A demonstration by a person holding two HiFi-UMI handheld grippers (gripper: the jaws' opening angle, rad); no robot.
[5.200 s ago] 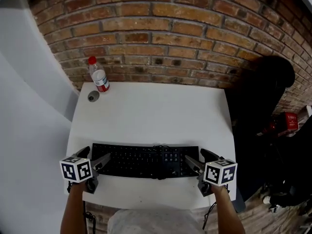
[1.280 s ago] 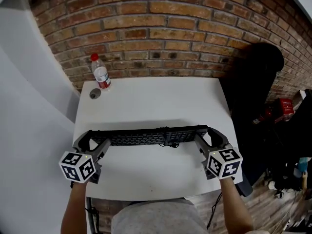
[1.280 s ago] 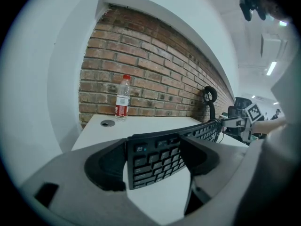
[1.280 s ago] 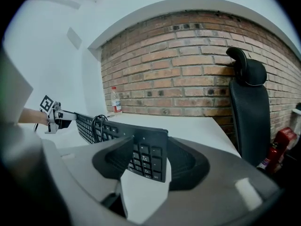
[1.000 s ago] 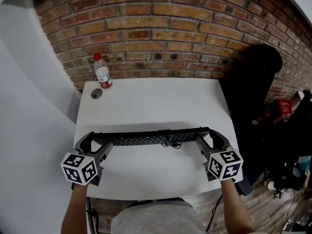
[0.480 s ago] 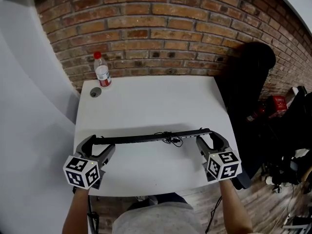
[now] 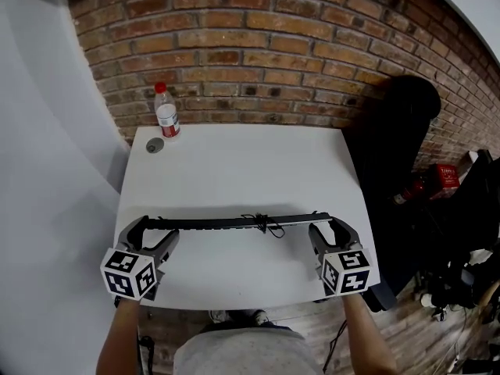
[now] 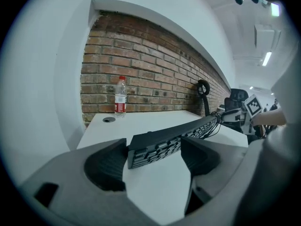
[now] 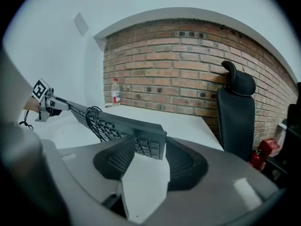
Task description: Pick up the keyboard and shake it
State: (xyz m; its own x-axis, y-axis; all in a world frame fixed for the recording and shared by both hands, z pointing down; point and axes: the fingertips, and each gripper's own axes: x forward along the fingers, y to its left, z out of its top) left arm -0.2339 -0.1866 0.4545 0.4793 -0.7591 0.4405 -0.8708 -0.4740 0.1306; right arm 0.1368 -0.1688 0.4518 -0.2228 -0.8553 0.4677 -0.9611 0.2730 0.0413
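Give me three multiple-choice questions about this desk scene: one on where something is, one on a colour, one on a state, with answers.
1. Where does the bottle stand?
A. on the floor
B. at the far left corner of the table, by the brick wall
C. at the near right corner

2. What colour is the bottle's cap?
A. red
B. blue
C. green

3. The keyboard is:
A. lying flat
B. leaning on the wall
C. held up by its ends

Answers:
1. B, the head view shows it there.
2. A, the cap is plainly red.
3. C, the left hand-held gripper and right hand-held gripper each clamp an end, the right's jaws closing on it, with its shadow on the table.
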